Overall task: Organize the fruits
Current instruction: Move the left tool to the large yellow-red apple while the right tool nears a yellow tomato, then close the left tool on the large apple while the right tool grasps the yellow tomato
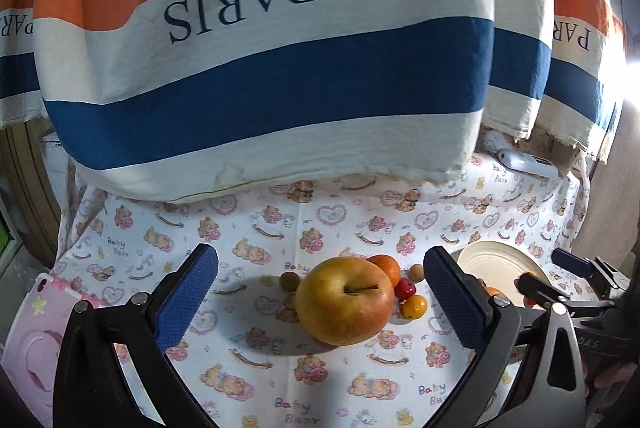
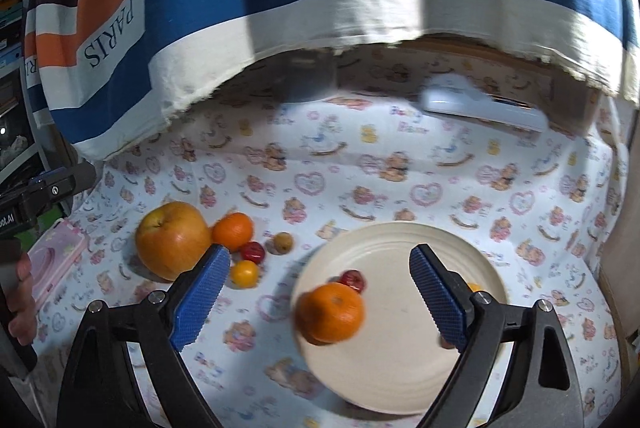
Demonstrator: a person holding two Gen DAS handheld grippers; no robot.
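Fabric first: a big striped cloth (image 1: 264,68) with "PARIS" printed on it hangs across the back of both views, and under it the table is covered by a teddy-bear sheet (image 1: 340,224). Next biggest for us is the cream plate (image 2: 396,380), sitting on the sheet right in front of our right gripper (image 2: 320,302). On the plate there's a mandarin (image 2: 330,312) near the left rim, with a small red fruit (image 2: 353,280) touching it just behind. A bit of something yellow-orange peeks out past the right finger, can't tell what.

Our right gripper's jaws stand wide apart over the plate and hold nothing; the mandarin lies between the blue pads but neither pad touches it. That view is a bit blurred.

Left of the plate, on the sheet, is the rest of the pile: a big yellow-red apple (image 1: 345,300), a second mandarin (image 1: 386,268) right behind it, then a tiny red fruit (image 1: 405,288), a tiny yellow one (image 1: 414,306) and two small brown round ones (image 1: 289,282) nearby.

Our left gripper (image 1: 320,302) is spread wide too, empty, with the apple sitting between its pads, clear of both.

A pink case (image 1: 32,340) lies at the left edge and a white gadget (image 2: 484,108) at the back.
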